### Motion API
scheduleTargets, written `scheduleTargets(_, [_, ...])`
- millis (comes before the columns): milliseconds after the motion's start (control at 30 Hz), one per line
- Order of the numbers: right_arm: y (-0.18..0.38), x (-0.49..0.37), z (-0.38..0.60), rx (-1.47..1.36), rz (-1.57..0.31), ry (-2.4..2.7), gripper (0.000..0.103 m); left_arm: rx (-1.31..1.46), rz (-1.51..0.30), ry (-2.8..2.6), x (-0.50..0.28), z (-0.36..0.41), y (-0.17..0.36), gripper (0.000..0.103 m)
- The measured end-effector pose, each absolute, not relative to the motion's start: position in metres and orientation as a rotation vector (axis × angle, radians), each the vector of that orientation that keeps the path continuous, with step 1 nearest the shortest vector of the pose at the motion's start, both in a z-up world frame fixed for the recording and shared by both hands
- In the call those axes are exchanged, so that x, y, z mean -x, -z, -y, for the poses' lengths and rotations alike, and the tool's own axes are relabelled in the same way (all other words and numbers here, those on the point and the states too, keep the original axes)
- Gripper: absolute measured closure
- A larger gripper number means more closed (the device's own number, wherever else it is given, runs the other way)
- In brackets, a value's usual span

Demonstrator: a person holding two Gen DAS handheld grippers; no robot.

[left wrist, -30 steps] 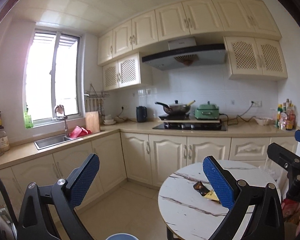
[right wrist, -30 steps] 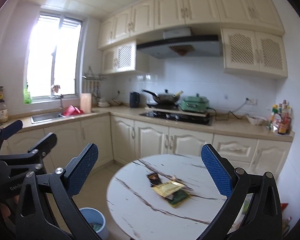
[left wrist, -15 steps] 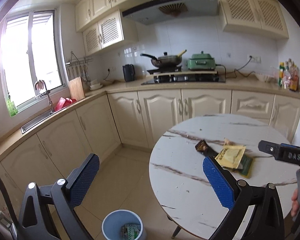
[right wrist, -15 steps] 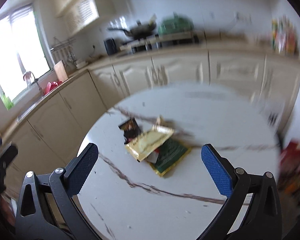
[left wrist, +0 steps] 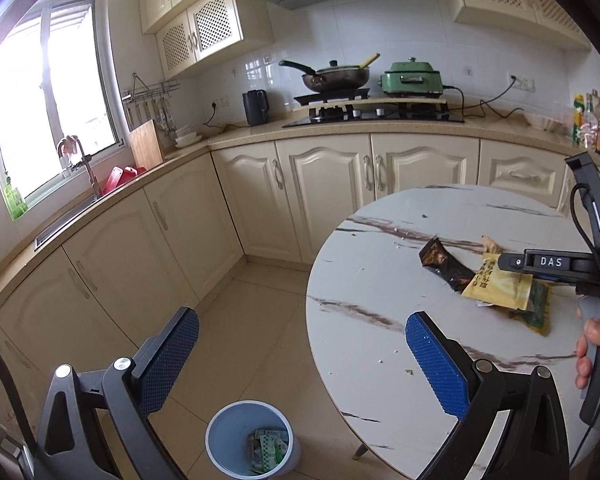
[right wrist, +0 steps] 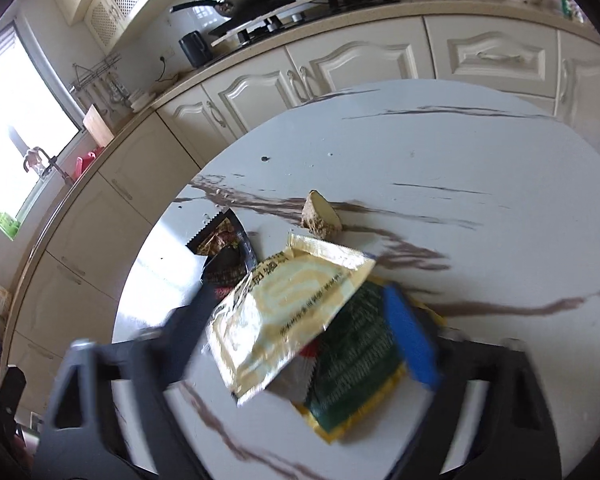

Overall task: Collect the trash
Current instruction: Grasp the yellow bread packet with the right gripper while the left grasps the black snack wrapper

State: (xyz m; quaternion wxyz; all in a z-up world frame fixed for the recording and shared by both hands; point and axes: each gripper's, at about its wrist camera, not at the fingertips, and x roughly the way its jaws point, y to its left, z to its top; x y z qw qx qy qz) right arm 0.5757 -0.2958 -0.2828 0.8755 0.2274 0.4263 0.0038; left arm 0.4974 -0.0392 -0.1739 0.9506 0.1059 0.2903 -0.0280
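A cream-yellow packet (right wrist: 288, 320) lies on a dark green packet (right wrist: 356, 364) on the round marble table (right wrist: 440, 168). Beside them are a black wrapper (right wrist: 224, 252) and a brown food scrap (right wrist: 320, 216). My right gripper (right wrist: 304, 320) points down over the pile. Its jaws are closing with the yellow packet between them, and the blue pad (right wrist: 408, 340) is over the green packet. From the left wrist view, its black body (left wrist: 548, 262) hovers over the packets (left wrist: 496, 288). My left gripper (left wrist: 300, 348) is open and empty, above the floor beside the table. A blue bin (left wrist: 224, 436) below holds wrappers.
Cream cabinets (left wrist: 324, 192) run along the left and back walls under a counter with a hob, a wok (left wrist: 336, 76), a green cooker (left wrist: 412, 78), a kettle (left wrist: 256, 108) and a sink. A hand (left wrist: 592, 348) grips the right tool. Tiled floor lies between cabinets and table.
The right gripper dropped onto the wrapper pile and its jaws narrowed around the yellow packet. The left gripper tilted down and moved nearer the table, so the bin came into view.
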Motion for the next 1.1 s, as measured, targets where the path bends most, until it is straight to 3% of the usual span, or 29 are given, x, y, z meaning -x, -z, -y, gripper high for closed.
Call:
scheduleTargets(67, [0.287, -0.583, 0.294, -0.465, -0.906, -0.013, 0.062, -0.214, -0.603, 0.061, -0.509, 0.042, 0.175, 0.001])
scheduleTargets(100, [0.288, -0.584, 0.293, -0.46, -0.907, -0.016, 0.065, -0.214, -0.607, 0.065, -0.513, 0.042, 0.178, 0.001])
scheduleTargets(167, [0.286, -0.584, 0.294, -0.465, -0.876, -0.041, 0.081, -0.211, -0.617, 0.075, -0.522, 0.045, 0.18, 0.001])
scheduleTargets(267, [0.277, -0.578, 0.294, -0.461, -0.817, -0.08, 0.089, -0.198, -0.639, 0.094, -0.536, 0.052, 0.183, 0.001])
scheduleTargets(433, [0.253, -0.568, 0.296, -0.443, -0.72, -0.139, 0.095, -0.171, -0.68, 0.14, -0.557, 0.07, 0.188, 0.001])
scheduleTargets(800, [0.209, -0.559, 0.325, -0.333, -0.633, -0.107, 0.096, -0.063, -0.889, 0.299, -0.667, 0.149, 0.212, 0.001])
scheduleTargets(900, [0.211, -0.563, 0.333, -0.314, -0.651, -0.11, 0.096, -0.063, -0.92, 0.277, -0.699, 0.162, 0.219, 0.007])
scheduleTargets(1000, [0.215, -0.566, 0.341, -0.316, -0.664, -0.114, 0.096, -0.058, -0.991, 0.28, -0.728, 0.174, 0.23, 0.027])
scheduleTargets(1100, [0.219, -0.567, 0.347, -0.312, -0.672, -0.122, 0.096, -0.042, -1.017, 0.291, -0.746, 0.185, 0.236, 0.027])
